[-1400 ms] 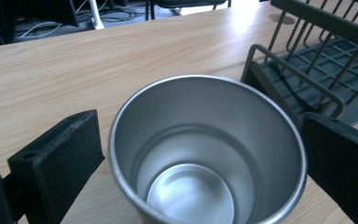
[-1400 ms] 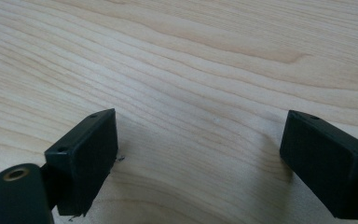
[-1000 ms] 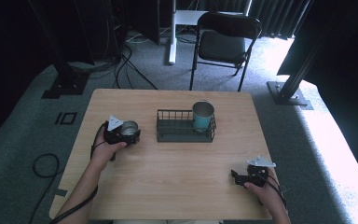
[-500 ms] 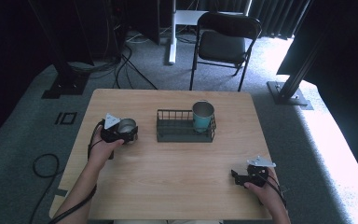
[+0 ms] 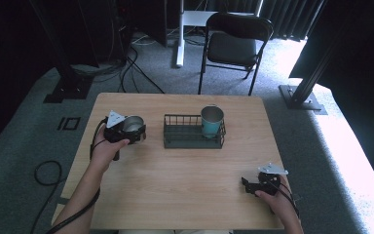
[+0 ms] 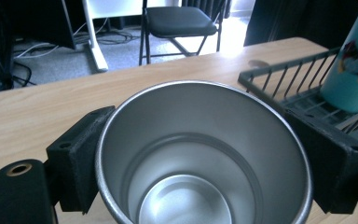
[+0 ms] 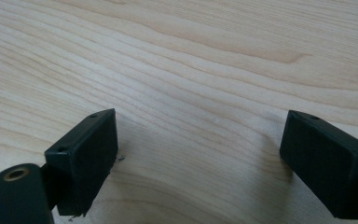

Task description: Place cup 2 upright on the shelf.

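Right now your left gripper (image 5: 126, 130) has its two jaws closed against the sides of the steel cup (image 6: 200, 154), one pad on each flank just below the rim, and the cup stands upright with its mouth open to the camera. In the high view the cup (image 5: 133, 125) sits over the left part of the table (image 5: 185, 195), just beside the left end of the rack (image 5: 193, 131). The step in hand looks like carrying it into that rack. Keep the squeeze steady, since smooth tapered metal can slide down between flat pads. Lift until the cup's base is above the wire rail before you move sideways, keep the cup level, and lower it straight down into the free left part of the rack. Let go only once the base rests on the rack floor.

Mind the teal cup (image 5: 212, 120) standing in the rack's right end; in the left gripper view it (image 6: 354, 60) rises behind the wire wall, so aim well to its left and you should not knock it. The rack is light wire and may slide if you catch the rail.

Your right gripper (image 5: 257, 184) lies near the table's near right corner, its jaws wide apart with bare wood between them, holding nothing and well apart from the work. It could steady the rack if needed. Beyond the table stands a chair (image 5: 236, 41), no obstacle.
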Motion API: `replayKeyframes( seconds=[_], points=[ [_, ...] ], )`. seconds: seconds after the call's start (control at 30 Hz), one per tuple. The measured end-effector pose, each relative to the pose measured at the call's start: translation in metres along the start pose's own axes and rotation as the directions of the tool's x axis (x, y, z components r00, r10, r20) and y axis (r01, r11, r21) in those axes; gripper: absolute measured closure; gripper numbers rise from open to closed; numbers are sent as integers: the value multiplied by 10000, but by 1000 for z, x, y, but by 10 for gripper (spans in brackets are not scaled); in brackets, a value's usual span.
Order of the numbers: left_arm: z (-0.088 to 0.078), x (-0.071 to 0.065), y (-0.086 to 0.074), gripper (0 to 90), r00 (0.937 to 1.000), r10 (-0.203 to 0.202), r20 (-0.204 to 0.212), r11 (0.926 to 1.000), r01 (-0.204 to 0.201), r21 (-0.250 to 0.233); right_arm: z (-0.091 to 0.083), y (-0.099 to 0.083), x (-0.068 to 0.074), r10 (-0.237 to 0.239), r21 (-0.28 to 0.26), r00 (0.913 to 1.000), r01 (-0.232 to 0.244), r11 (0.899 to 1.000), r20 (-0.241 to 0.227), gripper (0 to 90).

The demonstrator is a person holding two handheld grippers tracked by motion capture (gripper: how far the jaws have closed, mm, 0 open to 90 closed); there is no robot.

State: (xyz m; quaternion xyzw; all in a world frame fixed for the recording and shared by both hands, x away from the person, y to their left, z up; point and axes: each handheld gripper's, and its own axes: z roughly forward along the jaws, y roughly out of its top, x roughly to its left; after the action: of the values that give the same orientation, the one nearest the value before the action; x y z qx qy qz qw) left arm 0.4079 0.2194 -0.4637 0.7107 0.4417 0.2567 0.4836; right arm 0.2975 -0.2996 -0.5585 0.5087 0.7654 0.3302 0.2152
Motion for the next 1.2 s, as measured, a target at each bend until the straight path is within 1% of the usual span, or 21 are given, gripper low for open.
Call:
replayKeyframes(
  seconds=[0.17, 0.33, 0.43, 0.53, 0.6, 0.7, 0.77, 0.83, 0.93, 1.0, 1.03, 1.07, 1.2],
  points=[
    [-2, -4, 12, 142, 9998, 29, 175, 9999, -27, -132, 0, 0, 0, -8, -2, 10000, 8, 10000, 4, 109],
    [-2, -9, 29, 141, 9996, 107, 265, 9992, -97, -381, 0, 0, 0, -3, 1, 10000, 3, 10000, 2, 109],
    [0, -14, 39, 142, 9991, 165, 402, 9988, -146, -478, 0, 0, 0, -3, 1, 10000, 3, 10000, 1, 109],
    [1, -20, 51, 141, 9979, 346, 542, 9980, -316, -543, 0, 0, 0, 1, -1, 10000, -1, 10000, 2, 109],
    [2, -25, 57, 142, 9970, 400, 670, 9974, -358, -625, 0, 0, 0, -6, -2, 10000, 6, 10000, 1, 109],
    [5, -33, 68, 141, 9948, 529, 866, 9960, -464, -757, 0, 0, 0, -8, -3, 10000, 8, 10000, 2, 109],
    [7, -38, 74, 141, 9938, 501, 996, 9956, -418, -835, 0, 0, 0, -13, -6, 10000, 13, 10000, 3, 109],
    [9, -43, 79, 141, 9923, 555, 1110, 9948, -455, -909, 0, 0, 0, 1, 0, 10000, -1, 10000, 2, 109],
    [14, -51, 86, 142, 9901, 547, 1293, 9937, -413, -1039, 0, 0, 0, -6, -7, 10000, 6, 10000, 2, 109],
    [17, -58, 90, 142, 9876, 631, 1439, 9930, -477, -1085, 0, 0, 0, 0, -4, 10000, 0, 10000, 0, 109],
    [17, -58, 90, 142, 9876, 631, 1439, 9930, -477, -1085, 0, 0, 0, 0, -4, 10000, 0, 10000, 0, 109],
    [20, -65, 93, 142, 9849, 733, 1567, 9920, -559, -1132, 0, 0, 0, 23, -9, 10000, -23, 10000, -2, 109],
    [29, -79, 98, 142, 9793, 866, 1832, 9908, -655, -1182, 0, 0, 0, -7, -19, 10000, 7, 10000, 4, 109]
  ],
)
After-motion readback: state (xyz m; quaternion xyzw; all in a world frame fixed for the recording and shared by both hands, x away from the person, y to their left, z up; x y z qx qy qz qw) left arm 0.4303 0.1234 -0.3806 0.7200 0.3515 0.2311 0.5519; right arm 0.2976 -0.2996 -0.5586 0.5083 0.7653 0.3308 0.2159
